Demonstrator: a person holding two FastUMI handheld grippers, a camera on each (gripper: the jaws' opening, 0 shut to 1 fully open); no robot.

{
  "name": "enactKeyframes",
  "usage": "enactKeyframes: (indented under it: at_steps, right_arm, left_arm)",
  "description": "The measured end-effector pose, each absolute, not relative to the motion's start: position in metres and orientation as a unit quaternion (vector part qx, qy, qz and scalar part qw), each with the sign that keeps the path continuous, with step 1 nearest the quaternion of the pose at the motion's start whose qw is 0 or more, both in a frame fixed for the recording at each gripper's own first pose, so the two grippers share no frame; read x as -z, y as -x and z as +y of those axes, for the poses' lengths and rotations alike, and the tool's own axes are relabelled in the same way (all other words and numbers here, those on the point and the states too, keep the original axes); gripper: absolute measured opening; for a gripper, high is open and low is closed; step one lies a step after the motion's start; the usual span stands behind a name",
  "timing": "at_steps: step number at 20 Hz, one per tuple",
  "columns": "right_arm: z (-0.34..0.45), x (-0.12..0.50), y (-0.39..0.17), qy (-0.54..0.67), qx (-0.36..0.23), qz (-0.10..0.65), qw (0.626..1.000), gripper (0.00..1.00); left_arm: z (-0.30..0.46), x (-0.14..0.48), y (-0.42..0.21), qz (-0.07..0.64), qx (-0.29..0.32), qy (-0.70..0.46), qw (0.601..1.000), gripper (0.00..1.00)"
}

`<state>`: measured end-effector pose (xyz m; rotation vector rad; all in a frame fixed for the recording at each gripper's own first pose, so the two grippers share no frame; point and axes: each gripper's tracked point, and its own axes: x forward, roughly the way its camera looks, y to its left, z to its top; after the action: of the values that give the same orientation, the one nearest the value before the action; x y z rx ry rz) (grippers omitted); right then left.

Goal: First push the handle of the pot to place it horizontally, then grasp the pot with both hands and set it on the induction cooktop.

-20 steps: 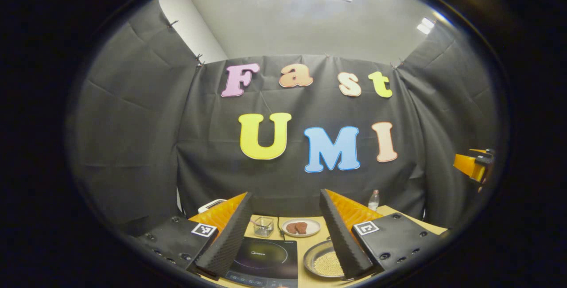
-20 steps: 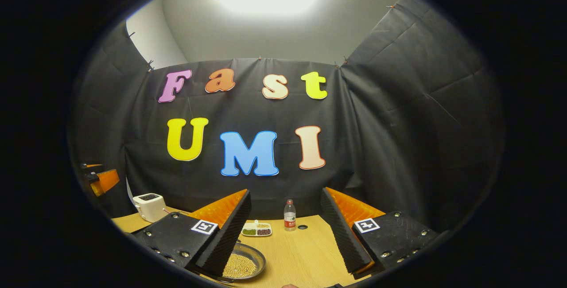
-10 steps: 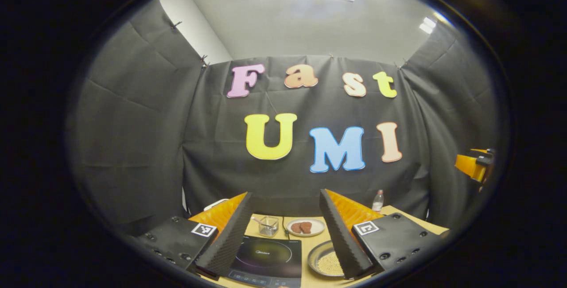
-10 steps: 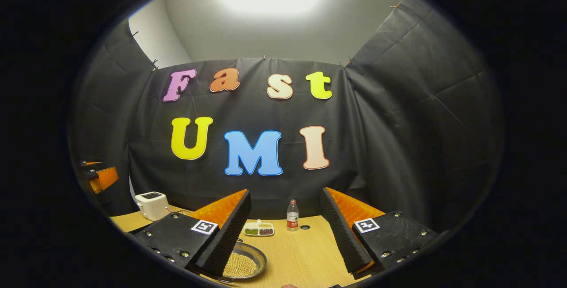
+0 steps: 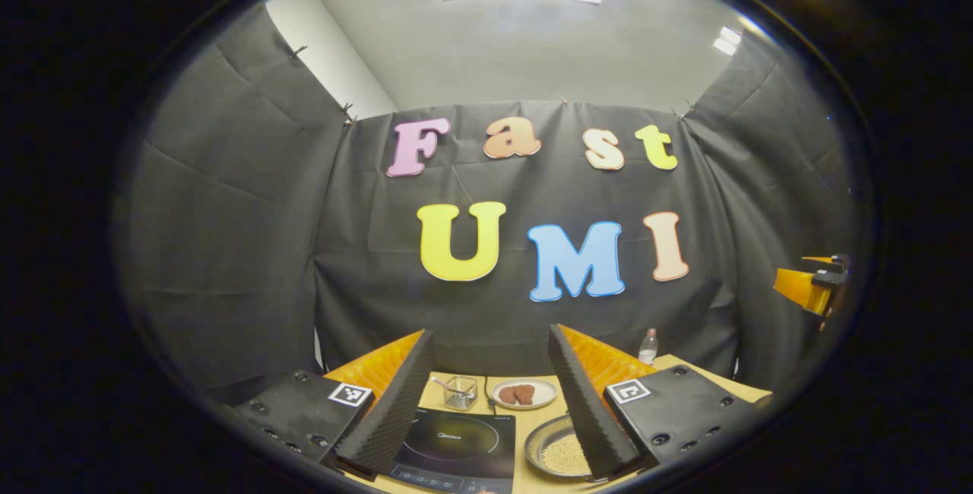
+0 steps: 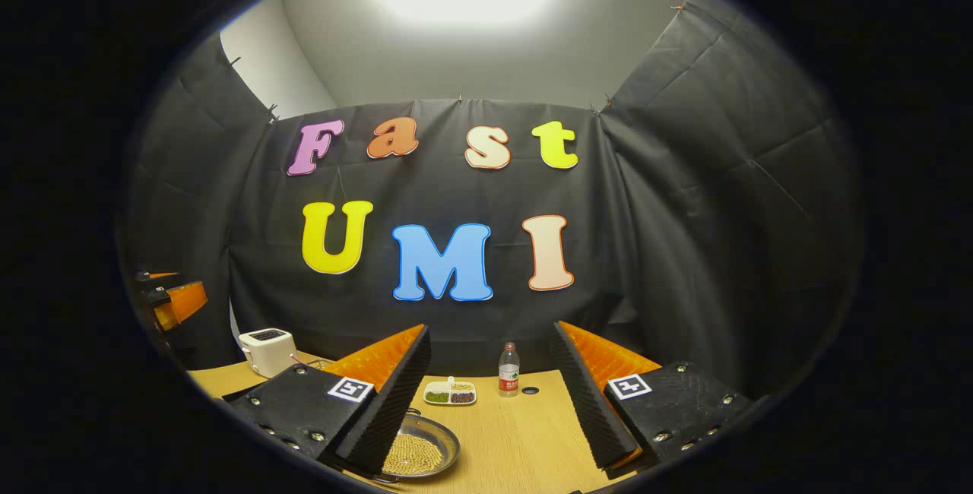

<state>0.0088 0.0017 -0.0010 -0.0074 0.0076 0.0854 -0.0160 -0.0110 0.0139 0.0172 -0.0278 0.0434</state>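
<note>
Tabletop of pale wood (image 6: 517,433) fills the booth's floor. The left gripper (image 5: 489,330) and the right gripper (image 6: 492,327) each hang above it with fingers spread wide and nothing between them. Each carries a square black-and-white marker tag, a pattern and not words. Each camera also catches the other gripper far off at the edge of its picture, too small to judge its fingers. The pot (image 5: 536,444), a shallow round metal one holding yellowish grains, sits on the wood. In the left gripper view the right finger covers part of it, and in the right gripper view the left finger does; I cannot make out its handle. The black induction cooktop (image 5: 456,444) shows in the left gripper view, just beside the pot on its left and not touching it, bearing a pale brand mark too small to read. The white toaster (image 6: 266,349) shows in the right gripper view, well beyond the pot and to its left. Beyond the pot, the left gripper view has a white plate (image 5: 543,387) with brown pieces and, further left, a small clear glass box (image 5: 460,391) with a thin utensil in it. The right gripper view has a white divided tray (image 6: 450,385) of green, pale and dark portions just beyond the pot. A clear bottle (image 6: 508,371) with a red label stands beyond the pot to its right, near a small dark hole (image 6: 530,390).
</note>
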Motion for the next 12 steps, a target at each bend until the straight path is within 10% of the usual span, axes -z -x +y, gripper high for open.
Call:
enactKeyframes:
  at_steps: [6,8,12]
  right_arm:
    - [-0.004,0.007,-0.014,0.010,-0.045,0.013,0.999,0.86]
    - [-0.005,0.008,-0.015,0.008,-0.047,0.014,0.999,0.53]
    - [-0.011,0.012,-0.028,0.011,-0.038,0.020,0.999,0.51]
  left_arm:
    - [-0.020,-0.013,0.018,-0.014,-0.022,-0.004,1.000,0.96]
    - [-0.020,-0.012,0.019,-0.012,-0.026,-0.005,1.000,0.99]
    - [-0.021,-0.012,0.020,-0.011,-0.033,-0.005,0.999,0.99]
